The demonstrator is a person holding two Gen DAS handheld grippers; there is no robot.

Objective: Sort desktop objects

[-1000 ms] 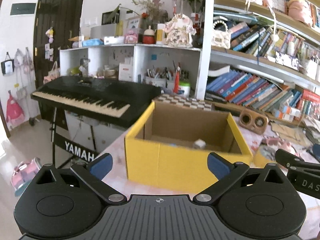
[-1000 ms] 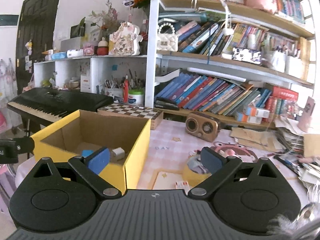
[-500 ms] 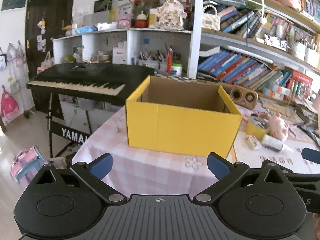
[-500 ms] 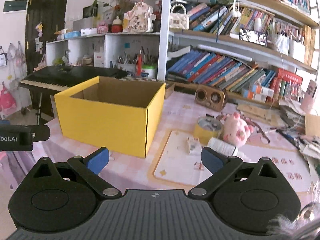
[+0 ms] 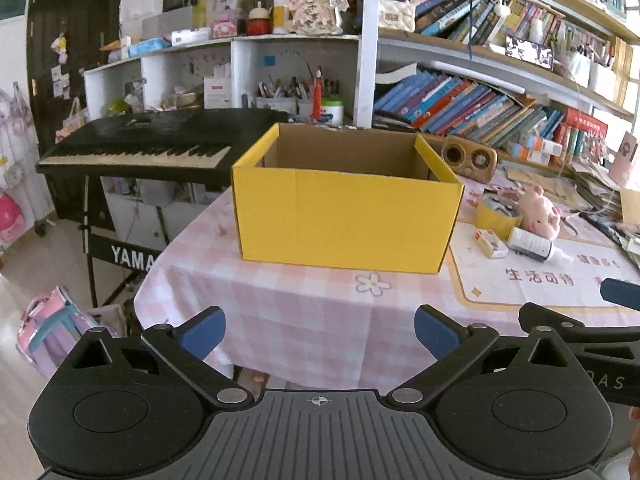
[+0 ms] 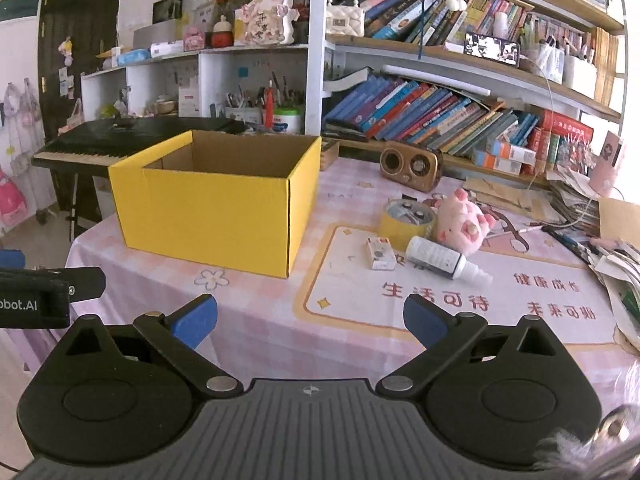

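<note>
A yellow cardboard box stands open-topped on the pink checked tablecloth; its inside is hidden from here. To its right lie a yellow tape roll, a pink plush pig, a white bottle on its side and a small white carton. My left gripper is open and empty, held back off the table's near edge in front of the box. My right gripper is open and empty too, over the near edge, well short of the loose items.
A wooden speaker sits behind the items, with bookshelves along the back. Papers and pens pile up at the right edge. A black keyboard on a stand is left of the table, a pink bag on the floor.
Both grippers have pulled back and down from over the box to beyond the table's near edge. The box's inside no longer shows. Both stayed open.
</note>
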